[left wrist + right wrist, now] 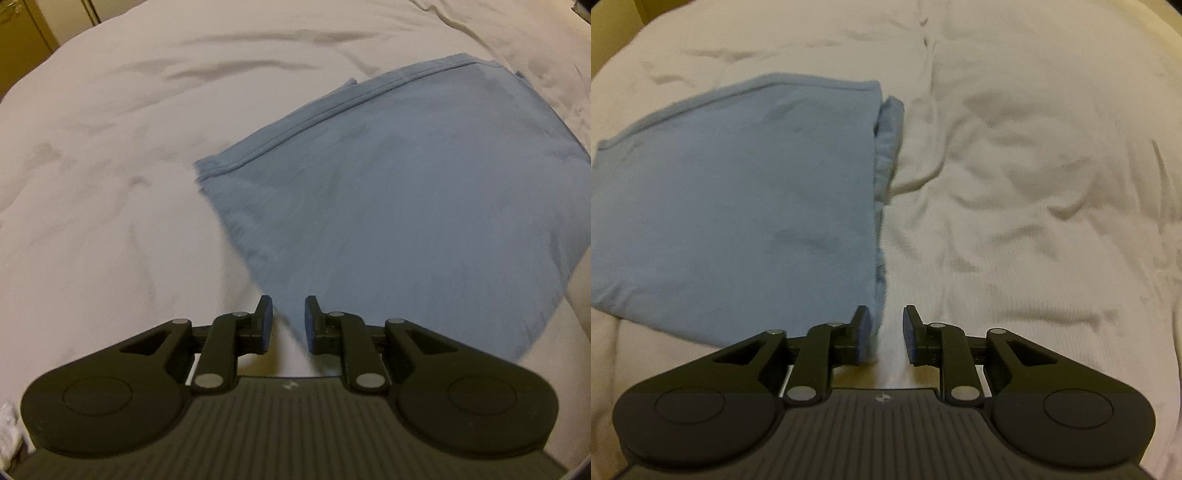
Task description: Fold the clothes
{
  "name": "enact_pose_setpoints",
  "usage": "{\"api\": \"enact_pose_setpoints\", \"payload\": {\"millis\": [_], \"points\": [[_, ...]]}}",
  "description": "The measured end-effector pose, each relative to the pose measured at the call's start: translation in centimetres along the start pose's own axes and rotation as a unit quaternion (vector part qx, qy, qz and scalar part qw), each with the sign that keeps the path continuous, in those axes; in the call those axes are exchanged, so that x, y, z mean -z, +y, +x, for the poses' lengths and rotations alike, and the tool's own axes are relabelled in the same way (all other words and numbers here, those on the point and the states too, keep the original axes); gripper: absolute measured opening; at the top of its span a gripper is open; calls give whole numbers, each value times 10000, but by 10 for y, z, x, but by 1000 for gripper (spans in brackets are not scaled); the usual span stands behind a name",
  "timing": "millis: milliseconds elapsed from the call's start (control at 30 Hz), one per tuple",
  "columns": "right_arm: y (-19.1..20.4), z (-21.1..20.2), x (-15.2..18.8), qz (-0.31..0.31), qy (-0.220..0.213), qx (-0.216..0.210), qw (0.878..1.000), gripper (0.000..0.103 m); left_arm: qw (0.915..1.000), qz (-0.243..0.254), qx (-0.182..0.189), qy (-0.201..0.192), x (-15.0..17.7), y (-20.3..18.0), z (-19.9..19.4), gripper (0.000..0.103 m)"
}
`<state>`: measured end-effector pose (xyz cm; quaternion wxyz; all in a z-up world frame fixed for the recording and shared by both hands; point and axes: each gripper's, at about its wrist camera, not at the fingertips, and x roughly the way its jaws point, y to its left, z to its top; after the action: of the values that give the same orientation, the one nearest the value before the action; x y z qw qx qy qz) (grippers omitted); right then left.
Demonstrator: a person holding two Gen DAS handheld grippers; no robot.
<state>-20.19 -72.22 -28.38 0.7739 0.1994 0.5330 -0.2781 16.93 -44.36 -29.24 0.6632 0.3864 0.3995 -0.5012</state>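
A light blue garment (pixel 399 199) lies folded flat on a white bedsheet (pixel 110 184). In the left wrist view its near left corner reaches just in front of my left gripper (pixel 289 319), which is open with nothing between its fingers. In the right wrist view the same blue garment (pixel 738 206) fills the left half, with a bunched layer of cloth sticking out along its right edge. My right gripper (pixel 884 334) stands open at the garment's near right corner, its left finger (pixel 863 332) over the cloth edge, holding nothing.
The wrinkled white bedsheet (pixel 1034 184) spreads all around the garment. A brownish cabinet (pixel 22 33) shows beyond the bed at the far left. A bit of white cloth (pixel 9 428) lies at the lower left edge of the left wrist view.
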Motion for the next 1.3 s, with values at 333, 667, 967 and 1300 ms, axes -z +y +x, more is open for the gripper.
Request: {"api": "enact_pose_setpoints", "payload": {"millis": [333,667,967,1300], "points": [[74,-25,10,-644,-316,-759,9945,31,9983,408,-417,-4,26,-4,-51,27],[169,-56,20,-582,-508,-1008,9919,36,9956,909,-159,-188,36,14,-70,34],[280,-74,40,-310,-523,-535,9967,43,9772,1938,679,-546,47,49,-52,39],[386,-59,25,-973,-417,-657,9922,50,9248,3656,548,-903,51,63,-31,55]]}}
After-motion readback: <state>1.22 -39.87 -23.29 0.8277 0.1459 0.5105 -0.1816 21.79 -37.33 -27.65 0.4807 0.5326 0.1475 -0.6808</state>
